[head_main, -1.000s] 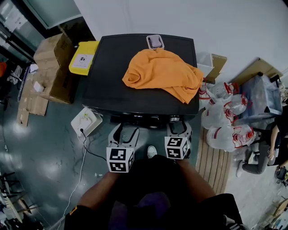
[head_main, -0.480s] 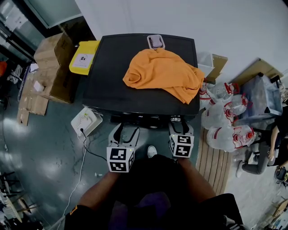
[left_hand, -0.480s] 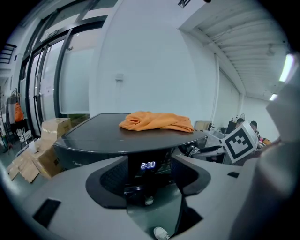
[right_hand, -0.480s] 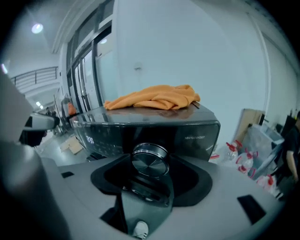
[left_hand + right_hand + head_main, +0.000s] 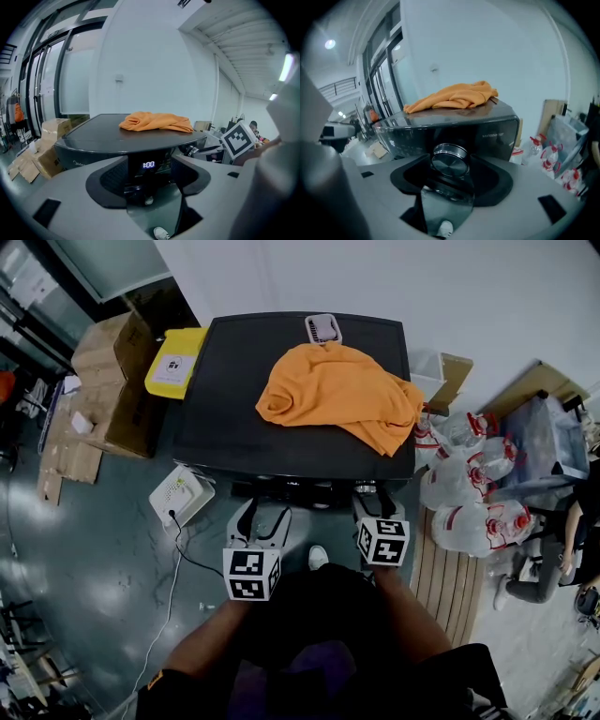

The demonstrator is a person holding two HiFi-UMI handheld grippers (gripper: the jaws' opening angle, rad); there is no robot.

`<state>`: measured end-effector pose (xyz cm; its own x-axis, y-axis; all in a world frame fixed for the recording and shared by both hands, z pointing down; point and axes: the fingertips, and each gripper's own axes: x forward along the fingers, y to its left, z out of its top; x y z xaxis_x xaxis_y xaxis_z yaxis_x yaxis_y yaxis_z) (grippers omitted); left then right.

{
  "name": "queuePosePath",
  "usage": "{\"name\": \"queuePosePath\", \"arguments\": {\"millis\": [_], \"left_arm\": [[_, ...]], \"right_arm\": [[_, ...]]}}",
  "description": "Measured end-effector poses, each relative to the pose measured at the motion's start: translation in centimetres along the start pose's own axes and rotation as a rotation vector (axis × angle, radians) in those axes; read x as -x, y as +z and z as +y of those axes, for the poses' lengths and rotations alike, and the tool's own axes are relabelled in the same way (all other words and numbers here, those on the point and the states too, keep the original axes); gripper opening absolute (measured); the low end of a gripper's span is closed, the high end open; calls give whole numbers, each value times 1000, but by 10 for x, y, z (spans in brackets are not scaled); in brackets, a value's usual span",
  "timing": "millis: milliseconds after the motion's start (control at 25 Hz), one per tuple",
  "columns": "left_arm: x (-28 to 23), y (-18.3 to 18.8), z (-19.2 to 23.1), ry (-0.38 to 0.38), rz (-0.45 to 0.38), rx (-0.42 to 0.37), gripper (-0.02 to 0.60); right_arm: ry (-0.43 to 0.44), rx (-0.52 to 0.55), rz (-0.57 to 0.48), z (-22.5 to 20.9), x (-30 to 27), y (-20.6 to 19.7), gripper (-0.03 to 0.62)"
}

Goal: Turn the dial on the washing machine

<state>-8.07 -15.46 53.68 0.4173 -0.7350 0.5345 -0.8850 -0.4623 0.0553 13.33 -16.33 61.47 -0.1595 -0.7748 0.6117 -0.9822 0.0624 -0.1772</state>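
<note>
Dial sits on the washing machine front, at 5 o'clock of the lid seen from above. My left tongs at 7 o'clock: jaws wide apart, empty, lit display beyond. Orange cloth at 1 o'clock on the lid. My right tongs: jaws have just been closing, pads pinching the dial.

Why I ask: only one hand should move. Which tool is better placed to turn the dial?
Right. The right tool has just been closing, with the dial between its jaws, pads against its sides. The left tool is open, facing the display, with nothing between its jaws.
</note>
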Motion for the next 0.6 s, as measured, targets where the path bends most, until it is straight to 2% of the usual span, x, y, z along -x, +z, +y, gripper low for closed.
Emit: {"name": "queuePosePath", "arguments": {"millis": [160,280,440,600], "left_arm": [[3,-1,2,11,1,2,288],[5,-1,6,19,-1,3,288],[8,-1,11,29,-3,6,288],[11,-2,13,36,-6,15,288]], "right_arm": [[-104,243,8,12,4,3,291],[-147,354,15,17,4,4,293],[-178,361,13,13,1,6,288],[-136,247,4,9,2,5,270]]}}
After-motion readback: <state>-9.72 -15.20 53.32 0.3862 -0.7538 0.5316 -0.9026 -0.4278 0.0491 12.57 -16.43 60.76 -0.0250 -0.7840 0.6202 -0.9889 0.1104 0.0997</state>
